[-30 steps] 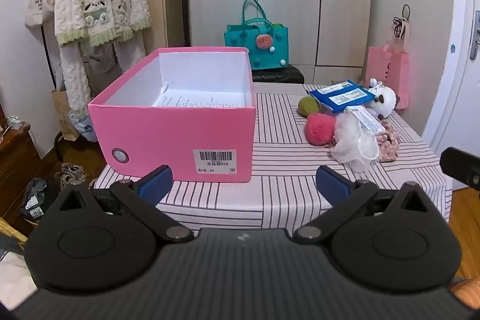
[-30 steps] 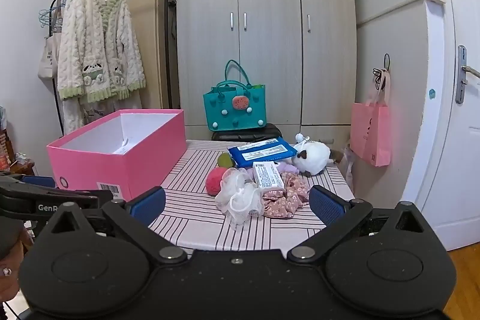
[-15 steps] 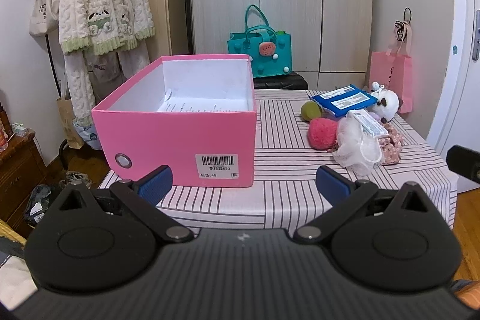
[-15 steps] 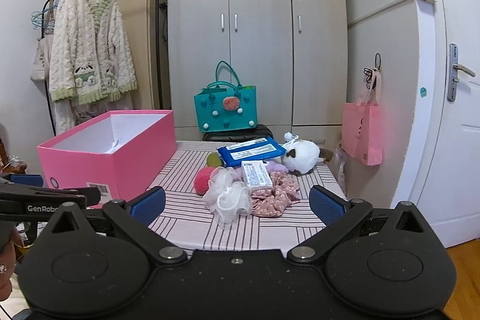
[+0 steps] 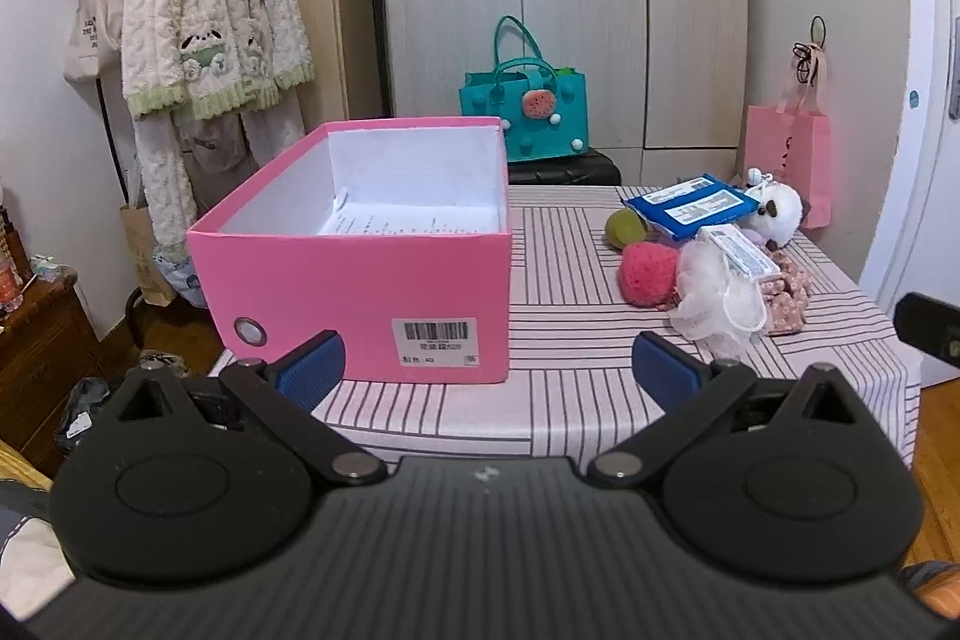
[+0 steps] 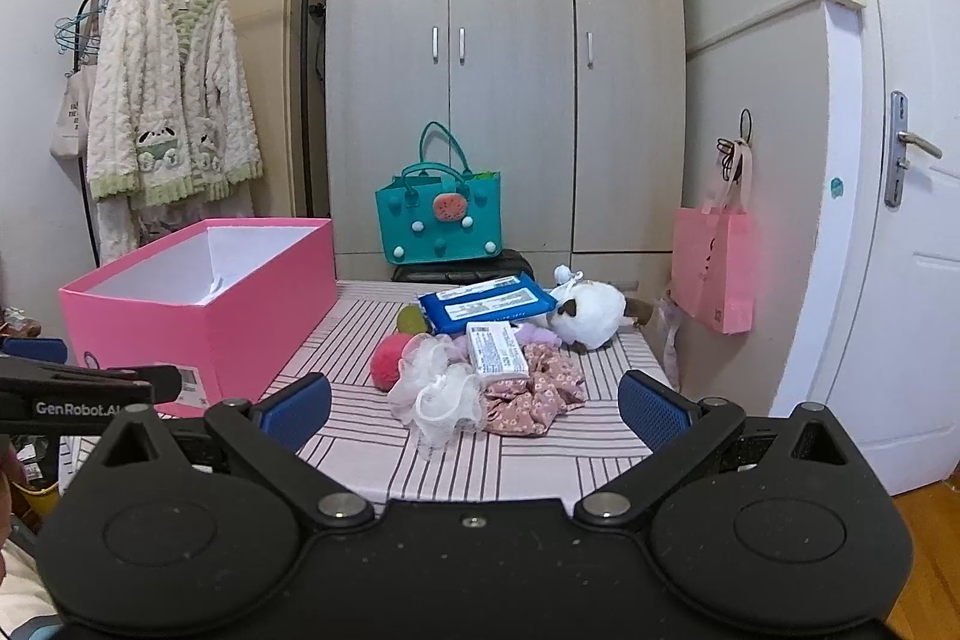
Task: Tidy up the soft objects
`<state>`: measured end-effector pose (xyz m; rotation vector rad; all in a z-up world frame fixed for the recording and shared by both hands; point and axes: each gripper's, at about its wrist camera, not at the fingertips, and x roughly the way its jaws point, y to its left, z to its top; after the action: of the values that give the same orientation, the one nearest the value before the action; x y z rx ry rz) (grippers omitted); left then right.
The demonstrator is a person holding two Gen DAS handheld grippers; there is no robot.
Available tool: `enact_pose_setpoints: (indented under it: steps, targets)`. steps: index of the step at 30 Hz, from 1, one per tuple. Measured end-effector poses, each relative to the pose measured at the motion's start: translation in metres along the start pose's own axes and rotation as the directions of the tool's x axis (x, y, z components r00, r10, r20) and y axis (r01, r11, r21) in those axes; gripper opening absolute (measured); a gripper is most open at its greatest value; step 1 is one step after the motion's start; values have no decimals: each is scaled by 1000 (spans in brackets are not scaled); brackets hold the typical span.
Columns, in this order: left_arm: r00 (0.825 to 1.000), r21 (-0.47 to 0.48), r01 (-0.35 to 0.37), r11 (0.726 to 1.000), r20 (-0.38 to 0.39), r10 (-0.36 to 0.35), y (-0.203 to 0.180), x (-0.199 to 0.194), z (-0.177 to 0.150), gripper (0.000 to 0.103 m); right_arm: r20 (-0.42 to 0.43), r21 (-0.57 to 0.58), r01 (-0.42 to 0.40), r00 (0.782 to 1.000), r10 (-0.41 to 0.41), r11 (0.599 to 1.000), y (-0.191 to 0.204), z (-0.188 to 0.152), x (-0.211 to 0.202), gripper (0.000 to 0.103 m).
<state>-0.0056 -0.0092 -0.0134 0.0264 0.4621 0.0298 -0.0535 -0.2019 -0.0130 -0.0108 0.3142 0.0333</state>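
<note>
An open pink box stands on the left of the striped table, with only paper inside. On the right lies a pile: a white mesh puff, a red pompom, a green ball, floral cloth, a white plush, a blue wipes pack and a small white pack. My left gripper is open before the box. My right gripper is open, short of the pile.
A teal bag stands behind the table before a grey wardrobe. A pink paper bag hangs on the right wall beside a white door. A fluffy cardigan hangs on a rack at the left.
Both grippers have drawn back and risen a little, so the table looks slightly farther and lower. Both stay open; the objects have not moved.
</note>
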Motion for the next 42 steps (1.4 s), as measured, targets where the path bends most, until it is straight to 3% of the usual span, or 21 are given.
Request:
enact_pose_setpoints:
  steps: [16,22,42]
  targets:
    - [998,-7,54,999,-20,-54,-10,6,-5,103,28,27,-27,999,27,999,-11,-6,4,103]
    - [1000,15,29,999,-11,-29,-17,9,-7,103,45,20,-23,999,22,1000,-12,-7,8,103]
    - [998,6,47,999,-52,-46,-16,19,-7,103,52,26,-72,996,70,997,-24,-10,15,103]
